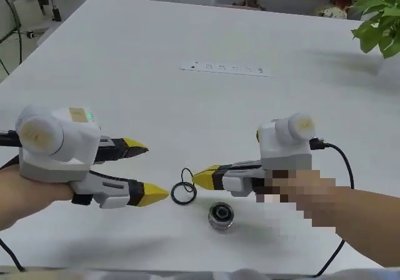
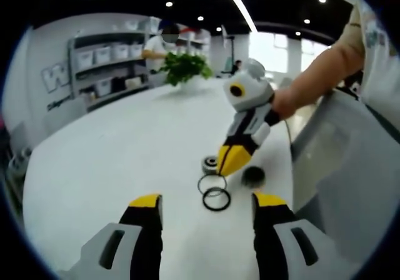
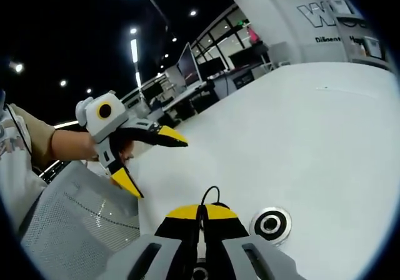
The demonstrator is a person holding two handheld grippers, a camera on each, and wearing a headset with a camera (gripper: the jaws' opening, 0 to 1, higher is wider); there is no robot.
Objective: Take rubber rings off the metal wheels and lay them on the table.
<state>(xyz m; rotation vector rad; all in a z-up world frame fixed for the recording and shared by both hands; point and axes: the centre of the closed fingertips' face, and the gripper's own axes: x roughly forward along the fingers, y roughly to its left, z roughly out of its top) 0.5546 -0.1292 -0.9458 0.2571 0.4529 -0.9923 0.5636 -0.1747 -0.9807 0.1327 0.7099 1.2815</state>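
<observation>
The jaws of the right gripper (image 1: 203, 179) are seen closed, apparently pinched on a thin black rubber ring (image 1: 185, 171) that loops out from their yellow tips, low over the white tabletop (image 1: 187, 105). The jaws of the left gripper (image 1: 145, 170) are held wide open and empty, pointed across at that ring from the opposite side. Nearest the person, a small round metal wheel with a dark hub (image 1: 221, 215) is set just beside the right gripper and apart from the left one, so the right gripper is judged the nearer for any reach to it. Whether a ring sits on that wheel cannot be told. A thicker black rubber ring (image 1: 173, 194) is laid flat just beside the thin one, between the two grippers. Farther off, a flat white strip (image 1: 226, 69) is seen mid-table, and a green leafy plant (image 1: 378, 24) at the far edge.
</observation>
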